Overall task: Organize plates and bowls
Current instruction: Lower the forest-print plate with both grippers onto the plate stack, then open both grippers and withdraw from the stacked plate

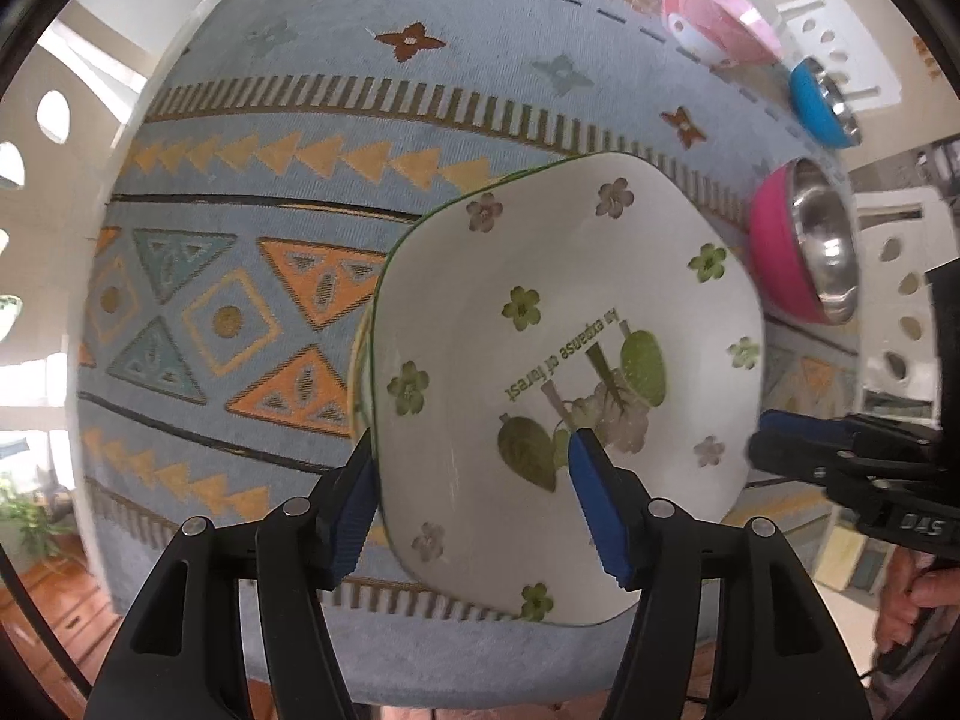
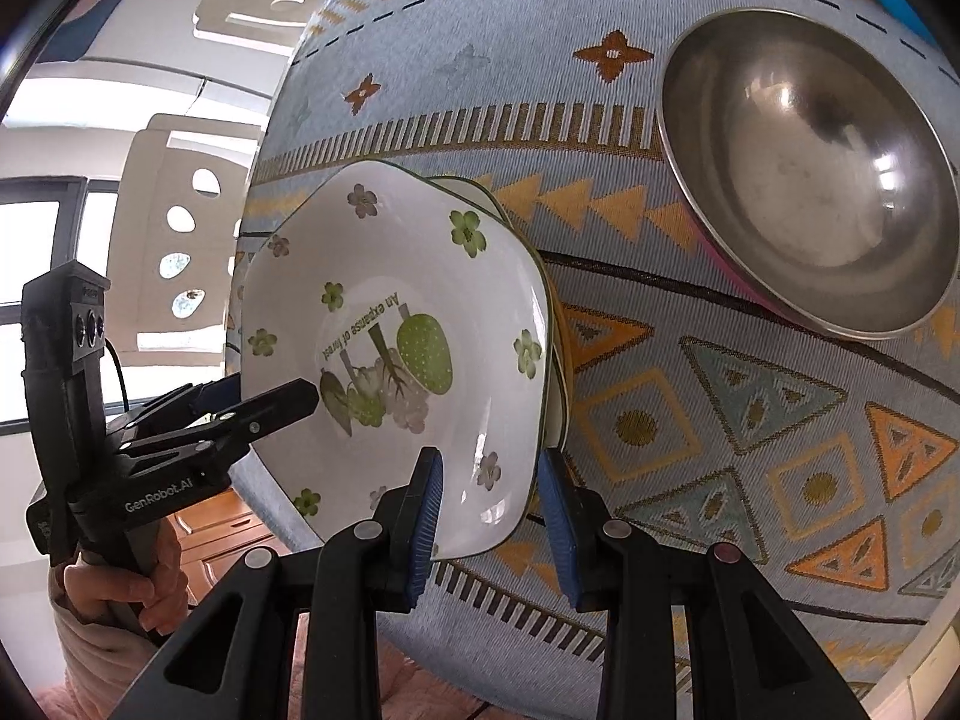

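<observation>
Two plates stacked: in the left wrist view, the floral plate (image 1: 540, 372) sits on another plate's rim (image 1: 359, 372), lower centre.
Left claw (image 1: 474, 498): parted astride the plate's near edge, pads off it.
Bowls left: pink bowl (image 1: 714, 12), blue bowl (image 1: 822, 102) and magenta steel bowl (image 1: 798, 240) stand apart, upper right.
Right view, right claw (image 2: 492, 516): nipping the top plate's lower rim, seemingly.
Bench: patterned blue cloth (image 2: 690, 420).
Room: white perforated chairs (image 2: 174, 228), window at left.
</observation>
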The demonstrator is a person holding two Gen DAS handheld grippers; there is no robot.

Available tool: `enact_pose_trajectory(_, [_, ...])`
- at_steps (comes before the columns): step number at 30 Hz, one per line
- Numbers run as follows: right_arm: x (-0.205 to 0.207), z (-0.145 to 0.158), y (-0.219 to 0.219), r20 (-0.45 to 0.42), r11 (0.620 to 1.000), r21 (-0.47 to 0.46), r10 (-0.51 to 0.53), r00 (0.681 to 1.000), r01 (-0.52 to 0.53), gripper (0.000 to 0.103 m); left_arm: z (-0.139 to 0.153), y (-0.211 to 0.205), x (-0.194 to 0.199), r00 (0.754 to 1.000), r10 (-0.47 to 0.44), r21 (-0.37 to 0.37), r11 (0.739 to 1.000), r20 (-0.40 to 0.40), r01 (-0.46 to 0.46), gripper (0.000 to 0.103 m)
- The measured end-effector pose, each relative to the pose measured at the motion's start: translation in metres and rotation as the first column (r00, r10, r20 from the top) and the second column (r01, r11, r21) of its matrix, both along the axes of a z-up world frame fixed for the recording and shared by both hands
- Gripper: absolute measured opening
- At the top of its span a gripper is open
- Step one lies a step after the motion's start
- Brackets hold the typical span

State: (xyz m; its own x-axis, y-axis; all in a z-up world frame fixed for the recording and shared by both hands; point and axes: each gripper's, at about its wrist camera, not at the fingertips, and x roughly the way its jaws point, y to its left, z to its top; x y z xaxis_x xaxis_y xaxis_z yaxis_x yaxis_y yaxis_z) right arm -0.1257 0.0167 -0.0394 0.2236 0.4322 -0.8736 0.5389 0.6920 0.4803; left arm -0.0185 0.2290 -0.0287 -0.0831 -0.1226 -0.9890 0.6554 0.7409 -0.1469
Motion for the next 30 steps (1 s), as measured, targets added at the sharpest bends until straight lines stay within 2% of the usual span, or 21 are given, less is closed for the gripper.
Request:
enact_pose_trajectory(2, [-0.001,0.000,0.001,0.003,1.000,0.005,-0.001,1.000,0.001,0.033,-0.002,0.000,-0.001,1.000,-0.005,0.033,0.999,0.013,0.004,0.060])
enact_pose_trajectory(5, [-0.003,0.001,0.000,0.002,1.000,0.002,-0.003,1.000,0.003,0.033,-0.002,0.002,-0.001,1.000,0.007,-0.011,1.000,-0.014,-0.007,0.062])
enact_pose_trajectory(9, [-0.004,0.001,0.000,0.003,1.000,0.006,-0.010,1.000,0.010,0.033,-0.008,0.000,-0.004,1.000,-0.009,0.024,1.000,0.008,0.009,0.063])
enact_pose_trajectory(15, [-0.008,0.002,-0.002,0.003,1.000,0.006,-0.018,1.000,0.018,0.033,-0.008,0.008,-0.001,1.000,0.019,-0.004,1.000,-0.009,-0.019,0.063])
enact_pose_trajectory(22, [-0.009,0.001,-0.005,0.000,0.999,0.011,-0.031,1.000,0.031,0.033,-0.005,0.025,0.018,0.998,0.064,0.004,0.998,0.025,-0.064,0.063])
enact_pose_trajectory(25, [-0.009,0.003,-0.004,0.003,1.000,0.019,-0.018,1.000,0.018,0.034,0.002,0.031,0.024,0.996,0.088,-0.014,0.996,0.035,-0.088,0.070])
enact_pose_trajectory(27, [-0.009,0.005,-0.004,0.009,1.000,0.021,-0.019,1.000,0.019,0.041,0.006,0.034,0.029,0.995,0.095,-0.018,0.995,0.035,-0.095,0.074])
enact_pose_trajectory(29, [-0.009,0.006,-0.005,0.011,1.000,0.018,-0.019,1.000,0.019,0.048,0.007,0.032,0.031,0.994,0.103,-0.006,0.995,0.035,-0.102,0.084])
enact_pose_trajectory(30, [-0.010,0.007,-0.005,0.013,1.000,0.017,-0.018,1.000,0.018,0.050,0.007,0.033,0.029,0.994,0.106,-0.003,0.994,0.034,-0.106,0.084])
